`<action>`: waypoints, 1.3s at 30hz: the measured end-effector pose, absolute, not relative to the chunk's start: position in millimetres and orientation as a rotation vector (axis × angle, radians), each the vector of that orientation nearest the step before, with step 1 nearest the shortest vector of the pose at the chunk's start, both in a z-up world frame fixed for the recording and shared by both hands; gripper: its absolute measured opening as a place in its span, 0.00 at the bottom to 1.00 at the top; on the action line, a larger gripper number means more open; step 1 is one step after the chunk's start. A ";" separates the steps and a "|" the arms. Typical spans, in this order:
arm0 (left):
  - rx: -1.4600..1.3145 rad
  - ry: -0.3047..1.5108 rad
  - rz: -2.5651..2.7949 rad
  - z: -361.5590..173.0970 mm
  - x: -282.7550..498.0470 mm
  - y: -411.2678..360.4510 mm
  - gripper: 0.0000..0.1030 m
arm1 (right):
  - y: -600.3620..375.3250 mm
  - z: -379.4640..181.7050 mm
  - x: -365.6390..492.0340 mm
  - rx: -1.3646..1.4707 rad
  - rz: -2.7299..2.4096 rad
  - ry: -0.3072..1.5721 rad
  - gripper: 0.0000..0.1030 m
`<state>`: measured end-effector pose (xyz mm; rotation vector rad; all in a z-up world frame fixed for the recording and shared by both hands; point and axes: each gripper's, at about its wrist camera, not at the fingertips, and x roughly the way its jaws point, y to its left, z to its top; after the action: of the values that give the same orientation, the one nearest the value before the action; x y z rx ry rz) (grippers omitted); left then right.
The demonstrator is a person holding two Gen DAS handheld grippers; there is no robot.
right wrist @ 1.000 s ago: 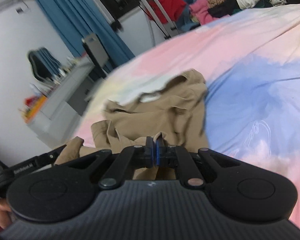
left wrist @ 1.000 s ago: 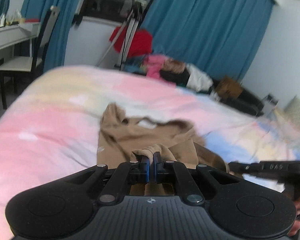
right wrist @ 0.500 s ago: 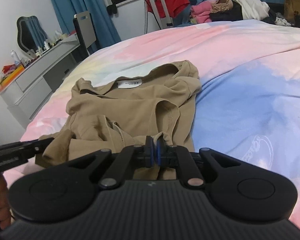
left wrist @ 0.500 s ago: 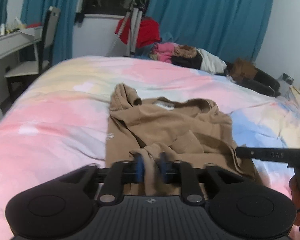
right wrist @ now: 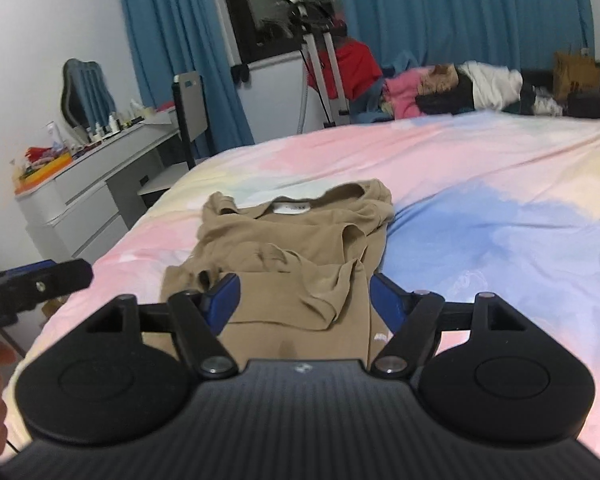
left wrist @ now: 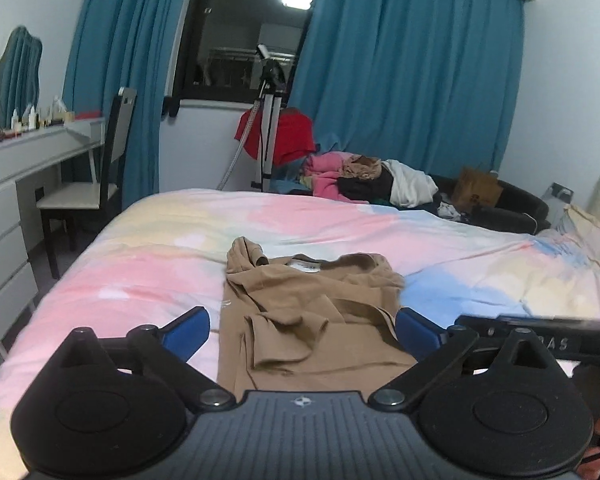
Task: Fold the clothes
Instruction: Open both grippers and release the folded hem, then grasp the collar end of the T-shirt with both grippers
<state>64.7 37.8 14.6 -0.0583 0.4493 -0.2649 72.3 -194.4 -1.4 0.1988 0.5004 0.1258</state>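
1. I read "AS" on the right hand-held gripper's bar in the left wrist view; the white neck label [right wrist: 289,209] on the tan shirt [left wrist: 308,316] is too small to read.
2. Left hand-held gripper [left wrist: 302,330]: blue fingers spread wide, level over the shirt's lower part, holding nothing.
3. Right hand-held gripper [right wrist: 304,300]: likewise spread and empty.
4. The shirt lies rumpled on the pastel bed [left wrist: 148,264], collar away from me.
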 end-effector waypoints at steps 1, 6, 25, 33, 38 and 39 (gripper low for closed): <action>-0.054 0.446 -0.264 15.5 56.2 37.5 1.00 | -193.2 2.2 63.8 0.186 0.122 0.486 0.71; -0.032 0.431 -0.257 19.3 17.1 35.7 1.00 | -194.6 4.9 25.9 0.178 0.109 0.453 0.71; -0.312 0.764 -0.253 -25.4 41.8 59.5 1.00 | -195.0 -5.9 21.6 0.178 0.082 0.480 0.71; -0.666 0.980 -0.254 -78.5 68.4 86.5 0.95 | -189.5 -10.5 26.6 0.159 0.095 0.510 0.71; -0.835 0.997 -0.217 -105.2 78.8 100.3 0.90 | -188.1 -10.8 28.5 0.158 0.106 0.517 0.71; -0.853 0.985 -0.207 -107.2 80.3 102.1 0.88 | -188.0 -11.1 28.8 0.157 0.107 0.519 0.71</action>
<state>80.3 102.1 -107.2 -0.8526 0.9849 -0.2072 28.8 -188.0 -11.1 0.1565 0.5194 0.1068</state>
